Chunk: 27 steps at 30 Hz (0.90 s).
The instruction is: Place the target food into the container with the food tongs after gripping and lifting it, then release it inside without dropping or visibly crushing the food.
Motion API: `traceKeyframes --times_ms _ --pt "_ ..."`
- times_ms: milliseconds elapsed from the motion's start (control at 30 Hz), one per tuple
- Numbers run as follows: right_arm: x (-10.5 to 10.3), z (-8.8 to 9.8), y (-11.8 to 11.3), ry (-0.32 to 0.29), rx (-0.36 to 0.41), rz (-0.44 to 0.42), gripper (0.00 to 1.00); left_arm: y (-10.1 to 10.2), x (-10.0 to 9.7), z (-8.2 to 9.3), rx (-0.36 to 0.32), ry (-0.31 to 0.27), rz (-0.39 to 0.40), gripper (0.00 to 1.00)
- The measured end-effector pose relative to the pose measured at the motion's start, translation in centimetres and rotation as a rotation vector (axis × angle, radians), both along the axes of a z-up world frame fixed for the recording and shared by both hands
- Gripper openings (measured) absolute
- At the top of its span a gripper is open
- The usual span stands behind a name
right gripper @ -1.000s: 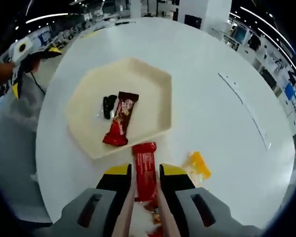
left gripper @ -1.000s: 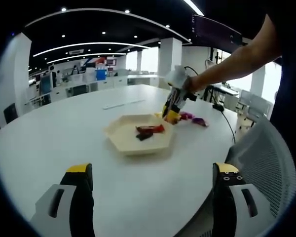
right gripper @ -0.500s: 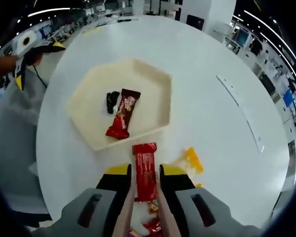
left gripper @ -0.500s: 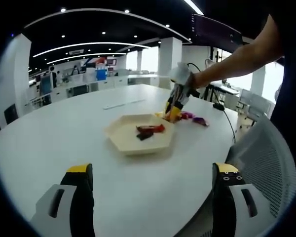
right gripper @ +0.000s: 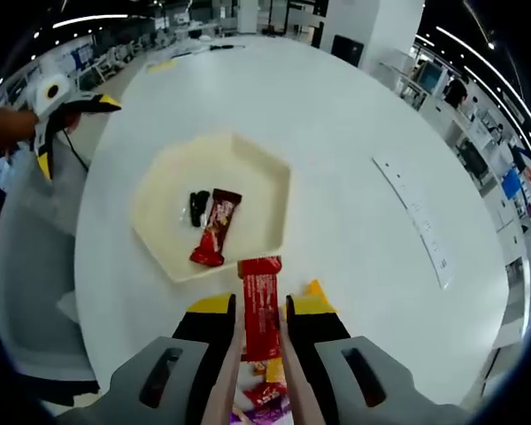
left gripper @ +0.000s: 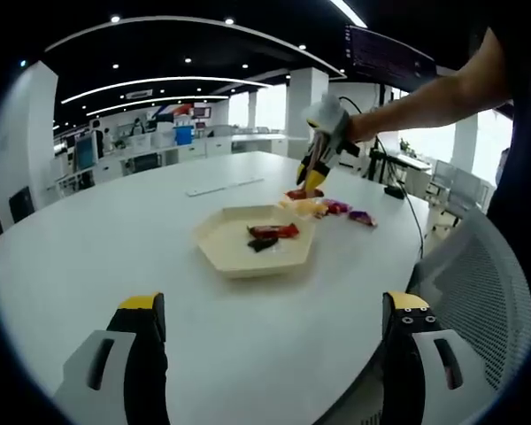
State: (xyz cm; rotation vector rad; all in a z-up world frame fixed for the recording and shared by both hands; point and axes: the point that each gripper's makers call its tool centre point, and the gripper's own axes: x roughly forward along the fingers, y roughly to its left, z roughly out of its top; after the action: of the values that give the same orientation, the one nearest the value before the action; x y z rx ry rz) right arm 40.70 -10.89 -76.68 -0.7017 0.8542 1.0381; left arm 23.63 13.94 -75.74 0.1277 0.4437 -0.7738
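A cream hexagonal tray point(right gripper: 168, 190) point(left gripper: 219, 241) lies on the white round table and holds a red snack bar point(right gripper: 212, 237) point(left gripper: 273, 231) beside a small dark piece point(right gripper: 197, 207). My right gripper point(right gripper: 261, 310) is shut on tongs whose pale arms pinch a red wrapped bar point(right gripper: 260, 302), lifted above the table just short of the tray's near edge. In the left gripper view that right gripper point(left gripper: 314, 173) hangs beyond the tray with the red bar point(left gripper: 303, 193) under it. My left gripper point(left gripper: 270, 319) stands open over bare table near the front edge.
Loose wrapped snacks, orange point(right gripper: 311, 289), red and purple point(right gripper: 264, 400), lie on the table below my right gripper, also visible behind the tray as snacks point(left gripper: 347, 212). A paper strip point(right gripper: 419, 217) lies farther out. A grey mesh chair point(left gripper: 465, 301) stands at the table's edge.
My right gripper has risen with the red bar still pinched in the tongs; the table and tray look smaller below it. The left gripper has stayed still and open.
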Motion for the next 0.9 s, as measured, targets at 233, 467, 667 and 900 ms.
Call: traceKeyframes --times_ms 233,467,667,900 --pt "0.6 1.3 0.0 -0.008 -0.004 -0.012 0.22 0.0 0.1 0.5 0.001 -0.026 0.002 0.99" --pt "0.7 1.7 0.0 -0.012 -0.012 -0.013 0.22 0.1 0.1 0.6 -0.002 -0.029 0.005 0.99" --pt "0.6 2.0 0.2 -0.014 -0.010 -0.017 0.22 0.0 0.0 0.6 -0.006 -0.025 0.002 0.99" --pt "0.6 2.2 0.8 -0.018 -0.007 -0.017 0.22 0.0 0.0 0.6 -0.009 -0.026 0.004 0.99"
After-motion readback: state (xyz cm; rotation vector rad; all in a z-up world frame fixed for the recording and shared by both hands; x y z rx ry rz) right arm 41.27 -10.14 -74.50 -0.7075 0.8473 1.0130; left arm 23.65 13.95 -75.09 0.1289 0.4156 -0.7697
